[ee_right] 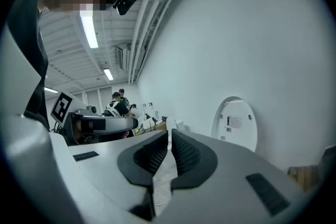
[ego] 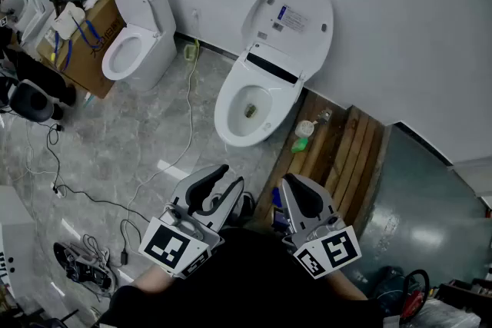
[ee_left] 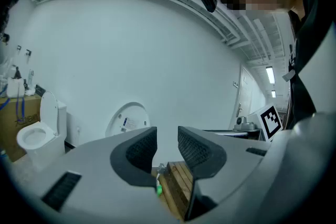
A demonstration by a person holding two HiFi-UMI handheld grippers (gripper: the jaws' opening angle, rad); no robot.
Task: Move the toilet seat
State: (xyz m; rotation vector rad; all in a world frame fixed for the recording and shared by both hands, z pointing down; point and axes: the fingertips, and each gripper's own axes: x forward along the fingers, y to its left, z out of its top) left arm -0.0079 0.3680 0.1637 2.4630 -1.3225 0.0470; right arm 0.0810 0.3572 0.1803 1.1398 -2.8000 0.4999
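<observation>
A white toilet (ego: 250, 107) stands against the wall in the head view, its oval lid (ego: 288, 15) raised and leaning on the wall, a label on its inner face. The seat ring (ego: 228, 97) seems to lie down around the bowl. Both grippers hover low in front of the bowl, well short of it. My left gripper (ego: 219, 182) is open with nothing between its jaws; its own view has the lid (ee_left: 128, 119) far ahead past the gripper (ee_left: 167, 138). My right gripper (ego: 296, 192) is shut and empty; its view (ee_right: 169, 136) has the lid (ee_right: 234, 123) to the right.
A second white toilet (ego: 134, 42) and a cardboard box (ego: 84, 42) stand at the left. Cables (ego: 154, 165) trail over the grey floor. A wooden pallet (ego: 338, 146) with a green bottle (ego: 302, 140) lies right of the bowl, beside a grey metal sheet (ego: 415, 196). People (ee_right: 118, 102) stand far off.
</observation>
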